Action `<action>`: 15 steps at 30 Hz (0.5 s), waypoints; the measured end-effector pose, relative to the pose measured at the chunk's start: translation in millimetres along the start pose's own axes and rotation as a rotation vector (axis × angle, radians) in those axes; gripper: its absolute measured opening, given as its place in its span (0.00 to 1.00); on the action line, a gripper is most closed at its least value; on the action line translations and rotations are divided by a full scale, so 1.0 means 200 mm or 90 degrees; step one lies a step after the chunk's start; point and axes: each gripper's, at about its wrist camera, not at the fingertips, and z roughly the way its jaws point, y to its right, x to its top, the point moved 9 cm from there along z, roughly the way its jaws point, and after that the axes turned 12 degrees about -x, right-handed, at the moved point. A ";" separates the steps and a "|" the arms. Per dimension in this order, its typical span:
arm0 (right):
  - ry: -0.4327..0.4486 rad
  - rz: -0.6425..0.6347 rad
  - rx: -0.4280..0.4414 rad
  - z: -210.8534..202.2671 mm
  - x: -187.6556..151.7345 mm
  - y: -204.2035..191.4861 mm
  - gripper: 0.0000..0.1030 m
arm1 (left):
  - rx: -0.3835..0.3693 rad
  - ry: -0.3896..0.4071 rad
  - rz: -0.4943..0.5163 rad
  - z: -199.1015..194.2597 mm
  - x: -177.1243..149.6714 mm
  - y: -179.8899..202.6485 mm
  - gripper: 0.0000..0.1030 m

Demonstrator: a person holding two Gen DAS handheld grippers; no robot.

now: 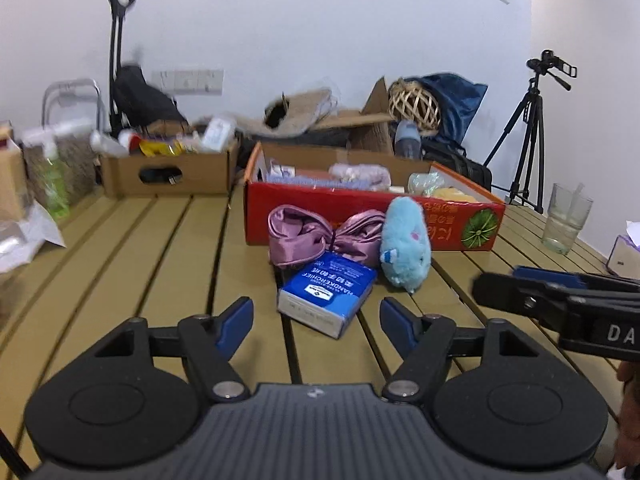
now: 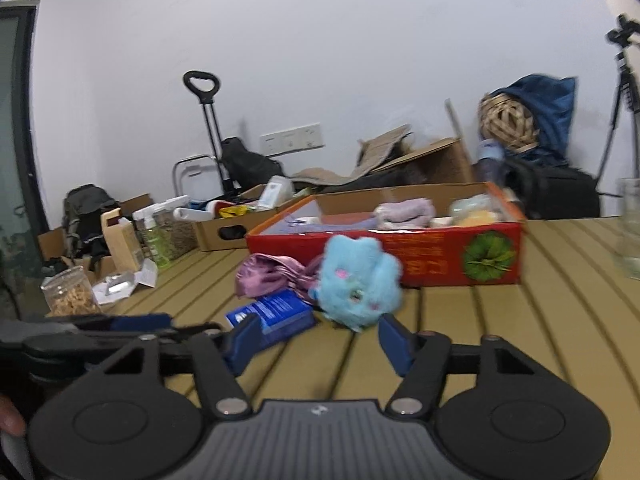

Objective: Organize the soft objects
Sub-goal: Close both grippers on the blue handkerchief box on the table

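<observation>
A light blue plush toy (image 1: pixel 406 240) lies on the slatted table in front of a red cardboard box (image 1: pixel 360 216). Beside it lie a pink satin cloth (image 1: pixel 316 236) and a blue handkerchief pack (image 1: pixel 328 292). The box holds several soft items. My left gripper (image 1: pixel 316 320) is open and empty, just short of the pack. My right gripper (image 2: pixel 316 338) is open and empty, just short of the plush toy (image 2: pixel 358 280), with the pack (image 2: pixel 276 312) at its left finger and the red box (image 2: pixel 440 256) behind. The right gripper also shows in the left wrist view (image 1: pixel 560 300).
A brown cardboard box (image 1: pixel 164 172) of clutter stands at the back left. A drinking glass (image 1: pixel 566 218) stands at the right. A jar (image 2: pixel 70 296), spray bottle (image 2: pixel 154 236) and papers sit at the table's left edge. A tripod (image 1: pixel 528 136) stands beyond the table.
</observation>
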 end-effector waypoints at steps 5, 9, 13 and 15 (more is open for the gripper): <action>-0.052 0.055 0.068 0.26 0.06 -0.06 0.42 | -0.031 -0.029 -0.105 0.11 0.00 -0.12 0.45; -0.098 0.049 0.088 0.48 0.07 -0.13 0.41 | -0.052 -0.029 -0.156 0.13 -0.03 -0.15 0.36; -0.154 0.067 0.086 0.65 0.02 -0.16 0.41 | -0.079 -0.032 -0.188 0.17 -0.02 -0.15 0.28; -0.170 0.093 0.102 0.67 -0.01 -0.15 0.39 | -0.082 -0.027 -0.207 0.17 -0.02 -0.16 0.24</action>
